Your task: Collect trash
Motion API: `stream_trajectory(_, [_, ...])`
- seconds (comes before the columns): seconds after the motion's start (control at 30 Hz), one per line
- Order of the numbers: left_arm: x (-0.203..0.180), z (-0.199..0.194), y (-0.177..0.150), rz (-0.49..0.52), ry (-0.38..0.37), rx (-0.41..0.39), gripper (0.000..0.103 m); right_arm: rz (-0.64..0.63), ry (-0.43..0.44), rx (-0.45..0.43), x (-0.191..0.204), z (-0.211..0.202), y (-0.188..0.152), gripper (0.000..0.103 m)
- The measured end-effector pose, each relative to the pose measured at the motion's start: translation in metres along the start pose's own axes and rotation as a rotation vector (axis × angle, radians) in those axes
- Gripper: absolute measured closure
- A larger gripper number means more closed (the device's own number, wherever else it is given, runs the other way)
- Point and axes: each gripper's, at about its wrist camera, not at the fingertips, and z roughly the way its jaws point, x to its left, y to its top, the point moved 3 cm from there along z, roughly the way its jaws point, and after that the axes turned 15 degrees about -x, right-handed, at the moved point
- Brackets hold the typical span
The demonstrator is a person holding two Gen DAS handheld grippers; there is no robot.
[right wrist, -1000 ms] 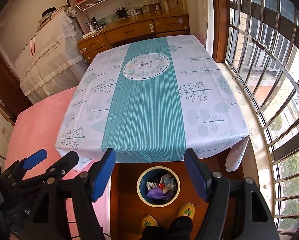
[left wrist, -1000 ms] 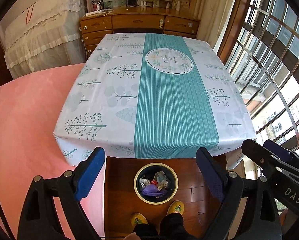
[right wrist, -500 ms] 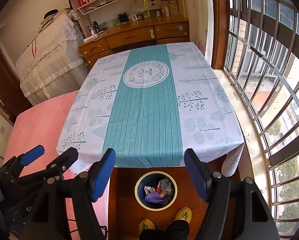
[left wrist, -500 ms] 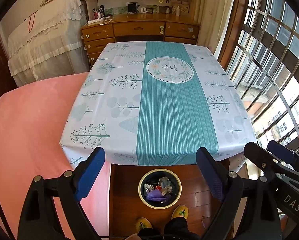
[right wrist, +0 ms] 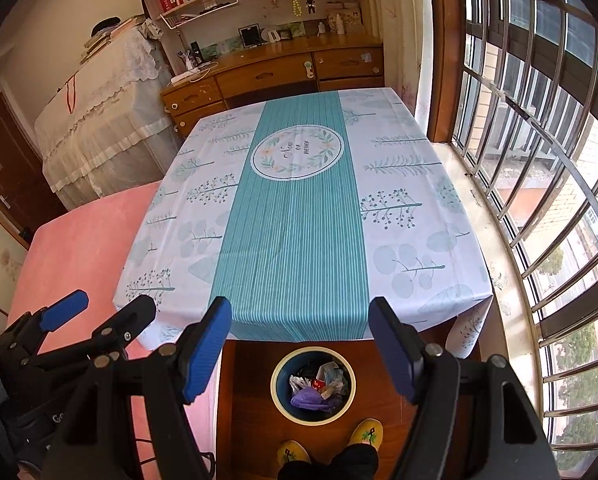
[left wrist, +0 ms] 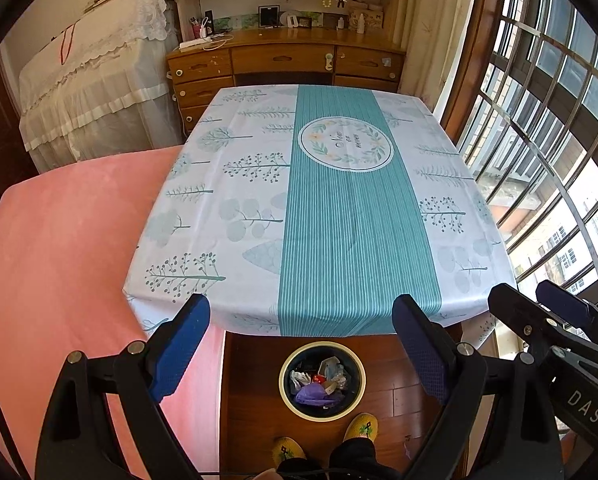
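Observation:
A round bin [left wrist: 284,394] with a pale rim stands on the wooden floor below the table's near edge; it also shows in the right wrist view [right wrist: 276,396]. Crumpled trash [left wrist: 319,382] lies in it, with a purple piece; the right wrist view shows it too [right wrist: 317,386]. My left gripper [left wrist: 301,350] is open and empty, high above the bin. My right gripper [right wrist: 299,354] is open and empty, also high above it. The two grippers are side by side. The table [left wrist: 339,208] has a teal and white cloth [right wrist: 295,232] with nothing on it.
A pink bed [left wrist: 51,264] lies left of the table. A wooden dresser [left wrist: 283,64] stands behind it, with shelves above. A barred window [left wrist: 547,140] runs along the right. The person's yellow slippers [left wrist: 361,426] stand by the bin.
Both grippers have risen and tilted up: the table and bin have slid lower and look smaller, and more of the far wall and shelves shows. Both stay open.

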Motion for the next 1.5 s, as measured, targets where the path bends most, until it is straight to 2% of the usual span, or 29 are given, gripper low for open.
stream_trajectory(1.07, [0.001,-0.003,0.002,0.003,0.012,-0.002,0.012,0.001,0.002,-0.001,0.0,-0.001,0.005,0.031])
stream_trajectory(1.5, [0.001,-0.009,-0.006,0.007,0.018,0.003,0.012,0.001,0.006,0.008,0.001,-0.003,-0.002,0.031])
